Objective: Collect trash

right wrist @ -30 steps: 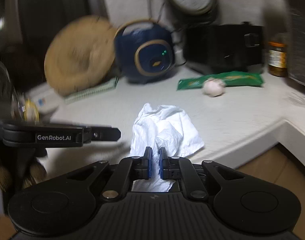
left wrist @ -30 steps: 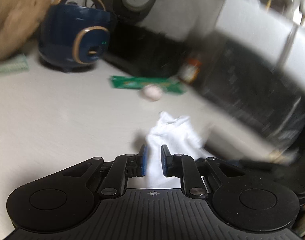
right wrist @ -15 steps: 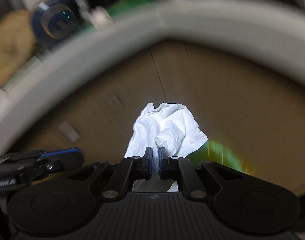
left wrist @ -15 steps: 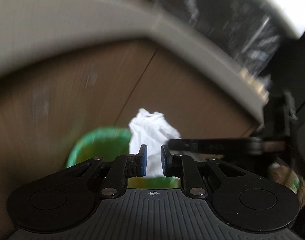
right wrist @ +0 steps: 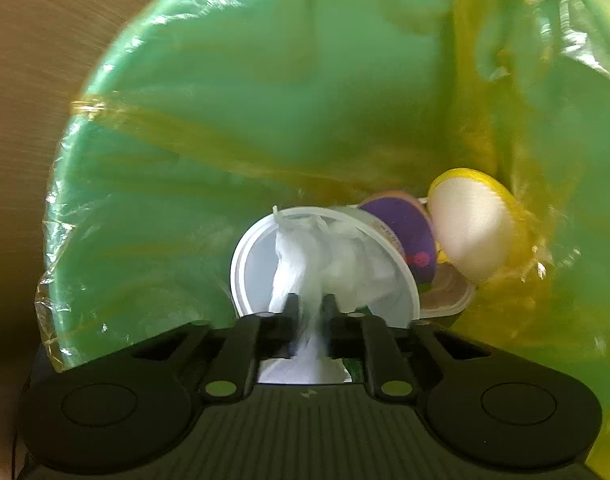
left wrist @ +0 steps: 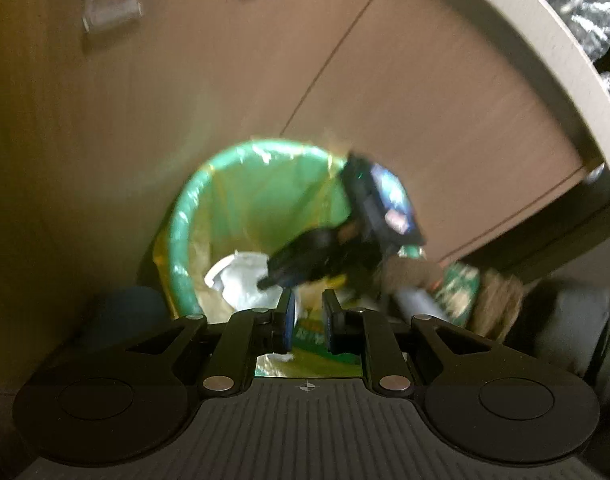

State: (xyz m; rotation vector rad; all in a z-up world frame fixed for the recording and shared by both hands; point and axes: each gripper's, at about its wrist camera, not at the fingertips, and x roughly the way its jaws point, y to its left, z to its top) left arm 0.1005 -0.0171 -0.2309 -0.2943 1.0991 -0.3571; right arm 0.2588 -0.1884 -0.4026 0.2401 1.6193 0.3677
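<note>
A: Right gripper (right wrist: 308,312) is pointing down into the green bin (right wrist: 153,208), and its jaws are opening. The white crumpled tissue (right wrist: 317,264) is lying between the two fingers, but the pads are no longer pressing on it.

B: And what is sitting inside the bin?

A: A yellowish transparent liner (right wrist: 493,92) is covering the inside wall. At the bottom, a white round plastic cup (right wrist: 253,272) is lying on its side, and the tissue is hanging in front of its mouth. Just beside it, to the right, a lid with a purple face (right wrist: 405,236) is leaning, and next to that a round white lid with a yellow rim (right wrist: 473,224) is standing tilted. A clear plastic tub (right wrist: 449,292) is showing under them.

B: What is the left gripper (left wrist: 308,316) doing?

A: It is hovering over the near edge of the same bin (left wrist: 185,216), with its jaws only a little apart. A white scrap is showing in the gap low between its fingers; whether they are gripping it, I cannot tell. From this view the right gripper (left wrist: 271,282) is appearing blurred, inside the bin mouth, with the tissue (left wrist: 241,280) white below it.

B: And around the bin?

A: A brown wooden cabinet front (left wrist: 425,92) is standing behind it, under a pale countertop edge (left wrist: 553,40).
</note>
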